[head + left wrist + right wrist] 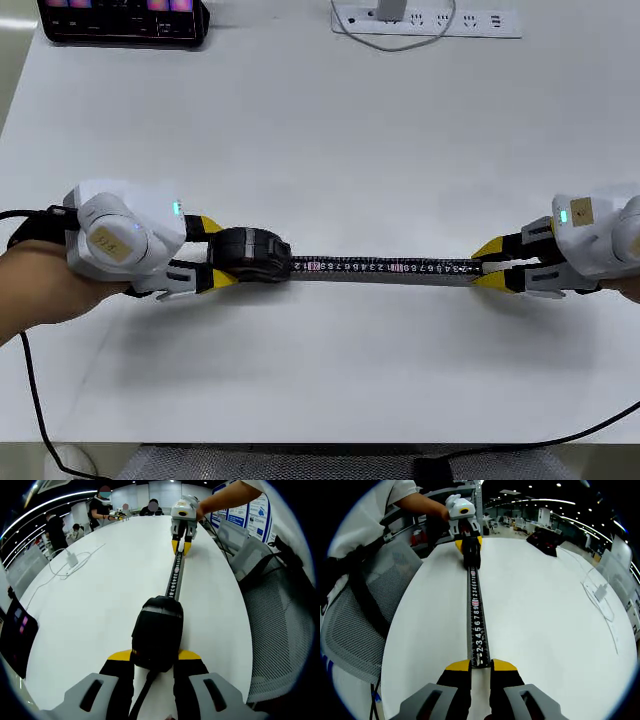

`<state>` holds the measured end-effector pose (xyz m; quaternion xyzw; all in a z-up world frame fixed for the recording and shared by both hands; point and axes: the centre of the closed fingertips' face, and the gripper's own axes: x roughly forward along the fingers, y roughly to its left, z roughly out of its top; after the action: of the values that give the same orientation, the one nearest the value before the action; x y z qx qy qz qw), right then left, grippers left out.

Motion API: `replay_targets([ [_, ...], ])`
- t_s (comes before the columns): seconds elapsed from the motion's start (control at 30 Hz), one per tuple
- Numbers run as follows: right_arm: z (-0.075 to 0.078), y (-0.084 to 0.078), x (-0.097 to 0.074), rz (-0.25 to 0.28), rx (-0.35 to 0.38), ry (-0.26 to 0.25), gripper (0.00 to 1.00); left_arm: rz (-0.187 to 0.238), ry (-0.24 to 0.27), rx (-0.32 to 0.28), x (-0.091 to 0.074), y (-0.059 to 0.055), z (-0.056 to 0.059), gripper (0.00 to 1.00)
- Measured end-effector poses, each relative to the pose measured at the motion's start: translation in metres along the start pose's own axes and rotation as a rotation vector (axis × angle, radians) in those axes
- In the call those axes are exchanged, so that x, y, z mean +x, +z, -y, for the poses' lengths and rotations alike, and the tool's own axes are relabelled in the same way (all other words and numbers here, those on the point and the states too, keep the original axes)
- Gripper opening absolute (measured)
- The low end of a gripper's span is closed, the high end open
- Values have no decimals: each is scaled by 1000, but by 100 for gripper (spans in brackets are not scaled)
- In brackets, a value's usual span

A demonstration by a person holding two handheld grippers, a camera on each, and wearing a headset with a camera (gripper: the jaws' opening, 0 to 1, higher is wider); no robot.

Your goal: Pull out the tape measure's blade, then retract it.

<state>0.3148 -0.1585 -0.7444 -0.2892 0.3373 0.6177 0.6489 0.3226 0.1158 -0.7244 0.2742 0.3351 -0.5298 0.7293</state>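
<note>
We find the left gripper (216, 252) clamped around the tape measure case (252, 255). The right gripper (489, 266) pinches the tip of the blade (385, 267), which lies extended along the white table (330, 140).

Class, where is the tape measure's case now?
In the head view the black case sits left of centre on the white table, clamped in the left gripper, its blade running right.
</note>
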Motion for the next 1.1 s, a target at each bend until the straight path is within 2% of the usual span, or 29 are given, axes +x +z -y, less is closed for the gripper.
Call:
replay_targets([
  [0.17,0,-8,-3,-10,13,-5,9,-1,-1,1,0,0,0,24],
  [1.1,4,-8,-1,-25,2,-4,10,-28,13,-12,2,1,-1,25],
])
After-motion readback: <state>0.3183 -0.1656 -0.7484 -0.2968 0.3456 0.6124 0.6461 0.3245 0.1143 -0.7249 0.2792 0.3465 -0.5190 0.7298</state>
